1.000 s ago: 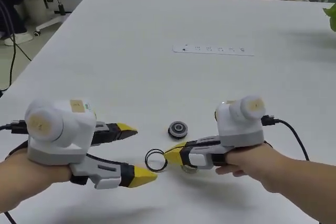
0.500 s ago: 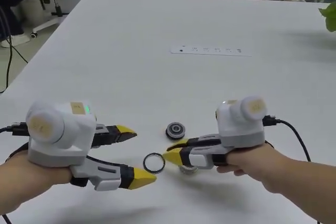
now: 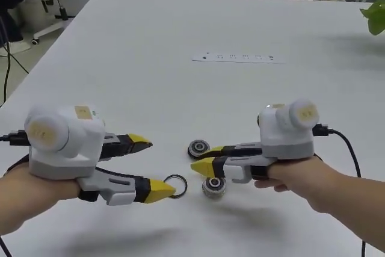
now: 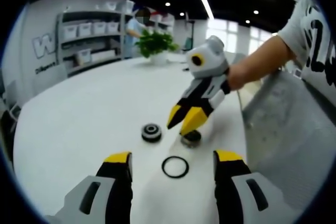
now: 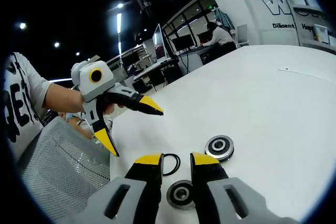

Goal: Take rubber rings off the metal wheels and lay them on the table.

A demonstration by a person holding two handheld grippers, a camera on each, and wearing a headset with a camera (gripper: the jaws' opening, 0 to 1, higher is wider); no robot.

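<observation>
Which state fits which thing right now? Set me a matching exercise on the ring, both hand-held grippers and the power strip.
Things:
1. rubber ring
2. left hand-held gripper
3. right hand-held gripper
4. power strip

States:
a. jaws wide apart
b. far across the table
c. flat on the table, on no wheel
d. jaws nearly together, just by a metal wheel

Pairs: 1-c, 2-a, 3-d, 4-b.

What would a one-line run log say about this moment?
left tool: open, empty | right tool: open, above near wheel | rubber ring: flat on table | far wheel: lying apart
</observation>
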